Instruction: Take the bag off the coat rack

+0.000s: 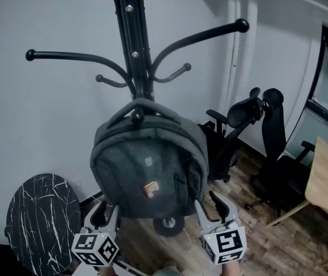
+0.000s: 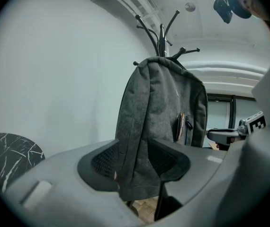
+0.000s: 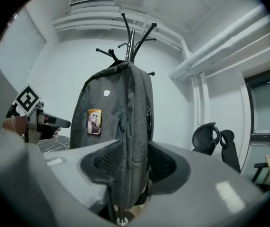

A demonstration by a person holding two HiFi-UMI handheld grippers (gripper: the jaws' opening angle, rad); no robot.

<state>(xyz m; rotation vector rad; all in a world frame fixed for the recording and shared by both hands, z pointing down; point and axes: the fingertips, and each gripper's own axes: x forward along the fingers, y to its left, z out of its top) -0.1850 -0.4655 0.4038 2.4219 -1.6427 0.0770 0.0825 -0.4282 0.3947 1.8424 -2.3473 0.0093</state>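
Head view counts one grey bag (image 1: 147,165), hung by its top loop on one black coat rack (image 1: 130,39), and two grippers at its bottom corners: my left gripper (image 1: 106,213) at the left corner, my right gripper (image 1: 210,207) at the right. Two black office chairs (image 1: 233,131) (image 1: 276,148) stand on the wooden floor at the right, and one round black marbled surface (image 1: 43,223) sits at the left.

Left gripper view shows my fingers (image 2: 104,162) standing apart with the bag's lower side edge hanging between them, not clamped. Right gripper view shows the same on the other side: fingers (image 3: 166,162) parted, the bag's edge in the gap.

Only the right gripper view shows the orange patch (image 3: 94,121) on the bag's front as a small portrait; from the head it is just an orange spot, and from the left it is seen edge-on
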